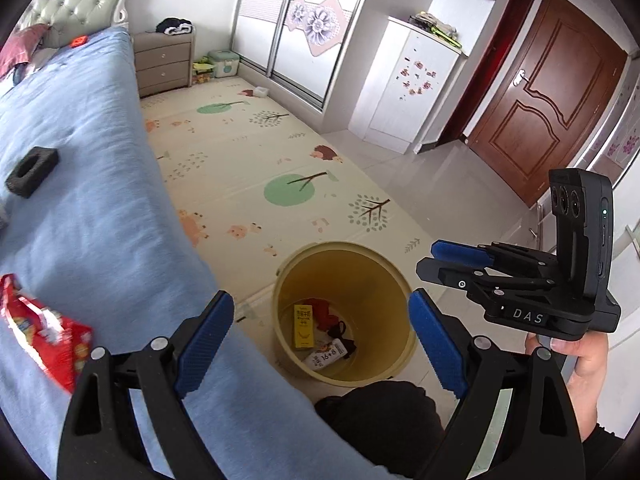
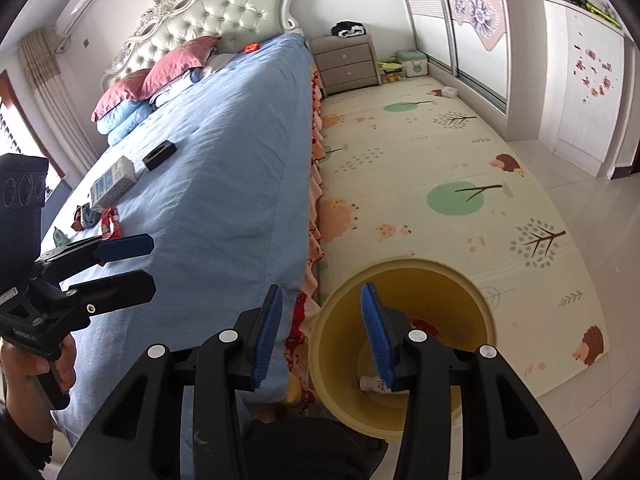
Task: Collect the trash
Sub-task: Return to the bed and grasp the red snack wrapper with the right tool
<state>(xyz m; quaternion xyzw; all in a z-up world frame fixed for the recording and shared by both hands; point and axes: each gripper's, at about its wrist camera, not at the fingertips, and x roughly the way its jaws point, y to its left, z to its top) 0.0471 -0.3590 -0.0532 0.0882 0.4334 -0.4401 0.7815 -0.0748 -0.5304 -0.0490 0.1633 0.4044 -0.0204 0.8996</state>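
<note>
Yellow bin (image 1: 344, 316) sits on the play mat (image 1: 256, 148), right beside the bed edge. Inside it: a yellow carton (image 1: 303, 326), a white wrapper (image 1: 326, 358) with printed digits, and some red and black scraps. From the right wrist view, a small white bottle (image 2: 374, 384) lies at the bin bottom.

Trash not in the bin: red snack bag (image 1: 48, 330) on the blue bedspread (image 1: 80, 208) near the foot-side edge; black foam block (image 1: 32, 171) with a hole further up the bed. Right view also shows a white-blue carton (image 2: 112, 182) lying beside the foam block, plus small crumpled wrappers (image 2: 94, 218) just below it.

Left tool (image 1: 320, 344): jaws spread wide, nothing between the blue pads; bin visible through the gap. Empty.

Right tool (image 2: 320, 340): jaws part-way apart, nothing between the pads, hovering over the bin's near rim next to the bed edge. Empty.

Each tool is held in a hand (image 1: 580, 356), dark sleeve visible. Dark-clothed knee (image 1: 380, 420) sits just below the bin.

Background: tufted headboard (image 2: 224, 16), red pillows (image 2: 160, 72), grey nightstand (image 2: 346, 64), sliding wardrobe (image 1: 304, 12), brown door (image 1: 548, 96).
</note>
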